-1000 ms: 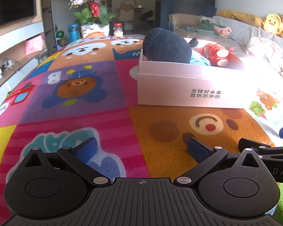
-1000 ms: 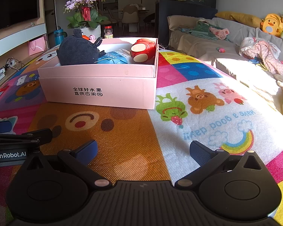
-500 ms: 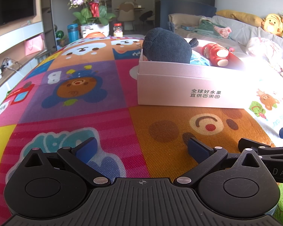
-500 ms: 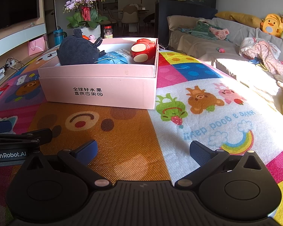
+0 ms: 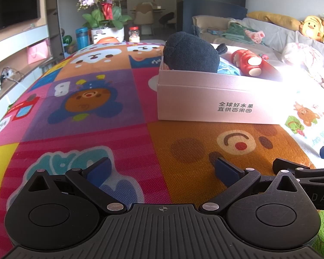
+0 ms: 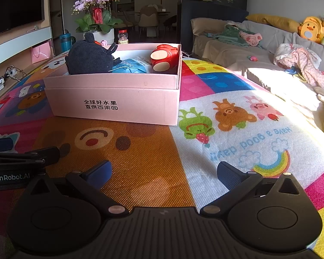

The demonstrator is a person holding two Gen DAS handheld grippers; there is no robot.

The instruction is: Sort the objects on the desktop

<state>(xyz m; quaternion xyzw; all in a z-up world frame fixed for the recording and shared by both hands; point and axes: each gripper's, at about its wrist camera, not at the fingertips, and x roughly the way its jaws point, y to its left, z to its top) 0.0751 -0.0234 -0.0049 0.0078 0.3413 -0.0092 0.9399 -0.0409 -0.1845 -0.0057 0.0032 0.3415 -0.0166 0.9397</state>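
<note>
Left gripper (image 5: 162, 168) gapes wide, holding nothing, low over the play mat (image 5: 97, 108); right gripper (image 6: 164, 170) likewise wide and empty; pink box (image 6: 112, 99) ahead contains dark plush (image 6: 88, 58), red toy (image 6: 164, 57), blue packet (image 6: 129, 65).

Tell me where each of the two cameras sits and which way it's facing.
Left wrist: low over the play mat, behind the open left tool, facing the pink box; the right tool's finger shows at right.
Right wrist: behind the open right tool, right of the other, facing the box too.
Shared: box, dark plush, red toy.
</note>
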